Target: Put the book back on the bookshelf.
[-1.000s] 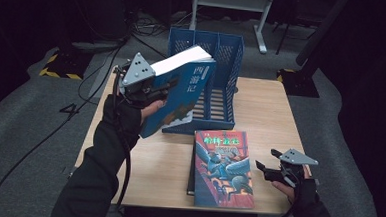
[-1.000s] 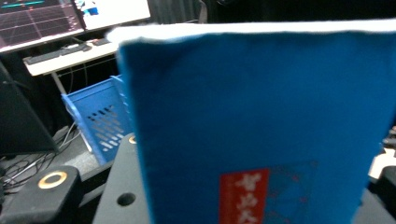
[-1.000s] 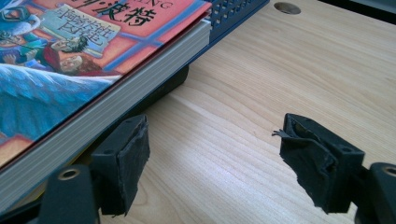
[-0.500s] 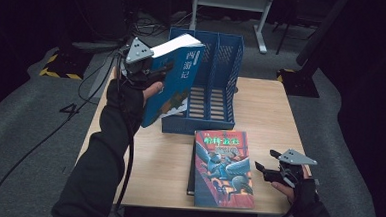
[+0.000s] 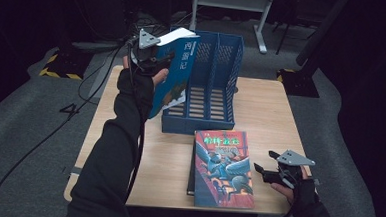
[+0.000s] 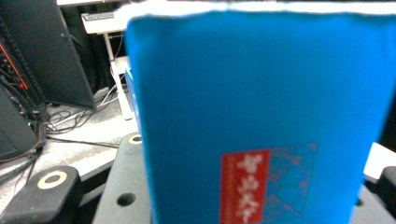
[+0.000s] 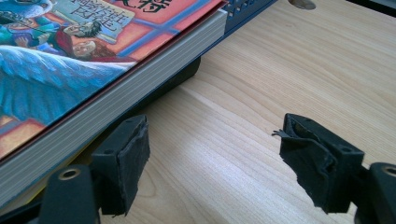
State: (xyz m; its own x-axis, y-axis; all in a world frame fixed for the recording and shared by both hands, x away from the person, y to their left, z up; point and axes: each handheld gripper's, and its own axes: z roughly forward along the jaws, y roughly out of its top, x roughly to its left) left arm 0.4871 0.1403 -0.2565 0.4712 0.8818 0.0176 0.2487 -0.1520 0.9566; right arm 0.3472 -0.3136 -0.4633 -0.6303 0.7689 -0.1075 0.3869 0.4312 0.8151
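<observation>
— Dark floor and trailing cables are surrounding the wooden desk (image 5: 276, 113), aren't they? What is sitting on it?

— At the far side a blue file rack (image 5: 217, 85) with upright dividers is standing, and just in front of it 2 books are lying in a stack; the top one, a picture-cover book (image 5: 223, 167), is lying flat with its cover up, and a darker book (image 5: 191, 181) is peeking out beneath it.

— And the left hand?

— The left gripper (image 5: 151, 54) is being held up over the rack's left end, and its fingers are clamping a blue book (image 5: 175, 70). That book is standing almost upright, tilted a little, with its white page edges on top and its lower corner dipping into the rack's leftmost slot. Whether it is touching the rack's floor I cannot tell. In the left gripper view the blue book's (image 6: 261, 126) cover, with a red label, is sitting right between the fingers.

— What about the right one?

— The right gripper (image 5: 270, 168) is resting low at the near right corner of the desk, just beside the stack. Its 2 fingers (image 7: 123, 161) are standing wide apart and gripping nothing, with bare wood between them. The left pad is sitting close to the page edges of the picture-cover book (image 7: 93, 51), though I cannot tell if it is touching.
</observation>
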